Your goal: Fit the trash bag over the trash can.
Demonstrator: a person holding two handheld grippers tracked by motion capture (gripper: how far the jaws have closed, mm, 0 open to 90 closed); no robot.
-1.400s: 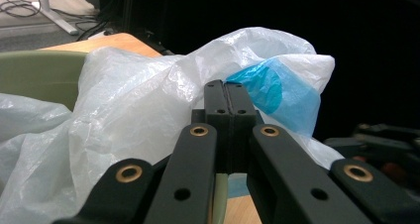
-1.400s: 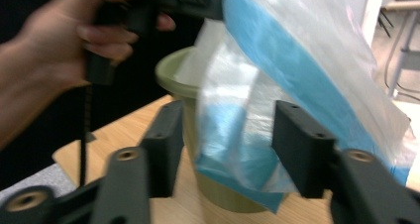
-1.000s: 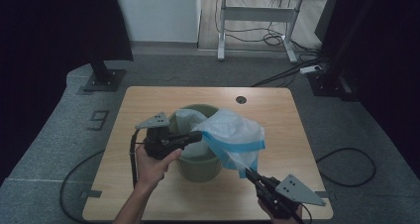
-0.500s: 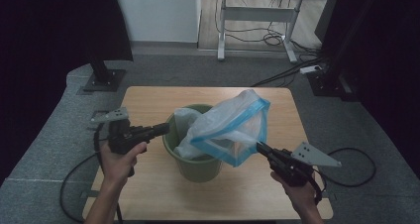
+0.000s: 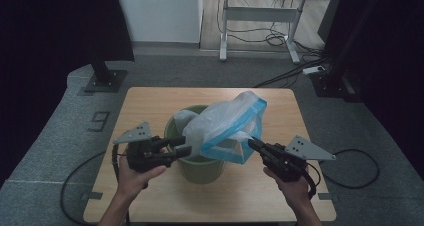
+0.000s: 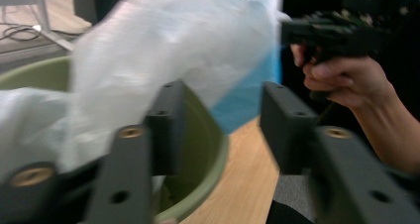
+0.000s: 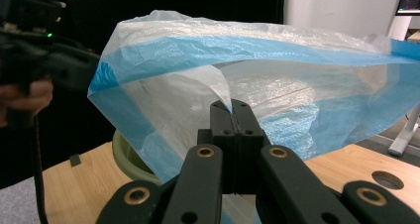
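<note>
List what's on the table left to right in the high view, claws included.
Left claw, jaws just opened with nothing between them → green bin → blue-edged plastic bag rising out of the bin → right claw, pinched shut on the bag's edge.

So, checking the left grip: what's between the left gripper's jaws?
Nothing: in the left gripper view the open left gripper has only the bin rim and table behind the gap; the bag lies beyond.

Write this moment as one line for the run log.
right gripper: shut on bag | left gripper: just opened, off bag | bin: upright
</note>
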